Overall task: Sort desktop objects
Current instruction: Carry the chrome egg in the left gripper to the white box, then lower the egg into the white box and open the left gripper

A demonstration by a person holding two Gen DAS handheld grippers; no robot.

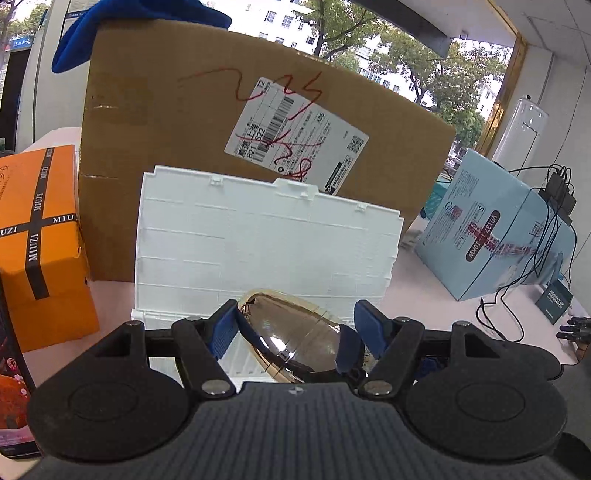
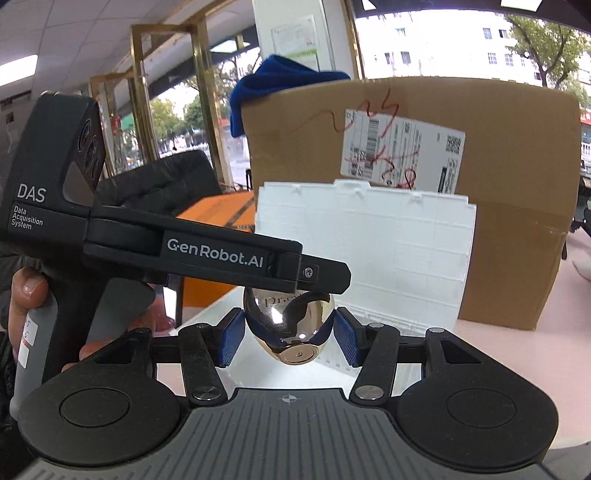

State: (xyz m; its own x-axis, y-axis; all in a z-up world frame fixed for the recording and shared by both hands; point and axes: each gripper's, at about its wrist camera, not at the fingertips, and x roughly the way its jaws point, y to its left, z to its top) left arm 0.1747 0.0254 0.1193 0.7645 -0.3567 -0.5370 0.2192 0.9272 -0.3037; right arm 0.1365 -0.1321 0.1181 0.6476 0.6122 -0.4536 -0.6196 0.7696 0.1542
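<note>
A shiny gold egg [image 2: 288,321] hangs in the air in front of an open white plastic box [image 2: 369,240]. My right gripper [image 2: 290,339] is shut on it, blue pads pressed to both flanks, the flat base facing the camera. In the left wrist view the egg [image 1: 291,332] lies slantwise between the fingers of my left gripper [image 1: 295,321], which stands open. Its left pad is at the egg's tip, and a strip of the white box [image 1: 266,240] shows by the right pad. One left finger [image 2: 321,275] crosses above the egg's top.
A large cardboard box [image 1: 184,129] with a blue cloth [image 1: 110,29] on top stands behind the white box. An orange box [image 1: 40,240] sits to the left, a light blue box [image 1: 491,229] with black cables [image 1: 517,288] to the right. A hand [image 2: 26,295] holds the left gripper.
</note>
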